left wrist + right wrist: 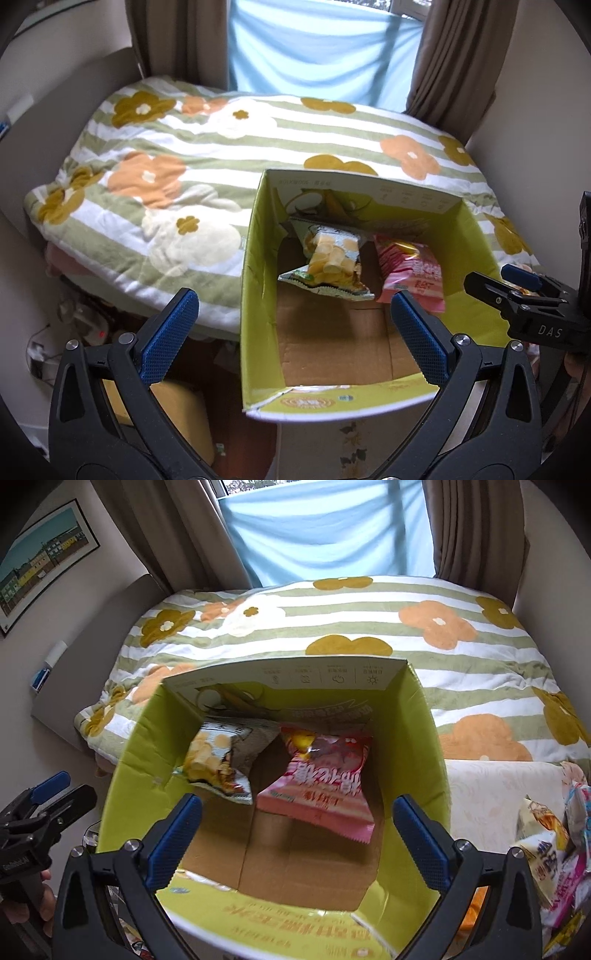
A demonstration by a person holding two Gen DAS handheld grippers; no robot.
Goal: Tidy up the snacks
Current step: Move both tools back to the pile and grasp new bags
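The left gripper (294, 325) hangs over the near left corner of the carton (258, 236), its blue-padded fingers (168, 334) spread wide with nothing between them. The right gripper (296, 829) hovers above the carton's open mouth, also spread wide and empty; seen from the left wrist, its black body carries the white letters "DAS".

The carton is a lime-green cardboard box with plain brown flaps for a floor. Its far wall bears a row of small grey care symbols (a sun among them) over tiny captions too small to read, plus a printed picture of yellow cobs. The near flap shows large yellow Chinese characters, upside down from the right wrist and not legible.

Two packets lean against the carton's far wall. The chip packet (328, 264), on the left, has a clear window showing pale yellow round crisps, with a green and white crimped edge. The pink wafer packet (415, 275) sits just beside it on the right, touching or nearly so, printed with white Chinese characters I cannot make out.

To the right of the carton, a heap of loose snack packets (554, 853) lies on a cream patterned cloth (491, 794). Behind the carton spreads a green-striped quilt (221, 147) with orange, mustard and white flowers, covering a bed. A framed print (40, 557) of coloured houses hangs on the wall far left of the carton.
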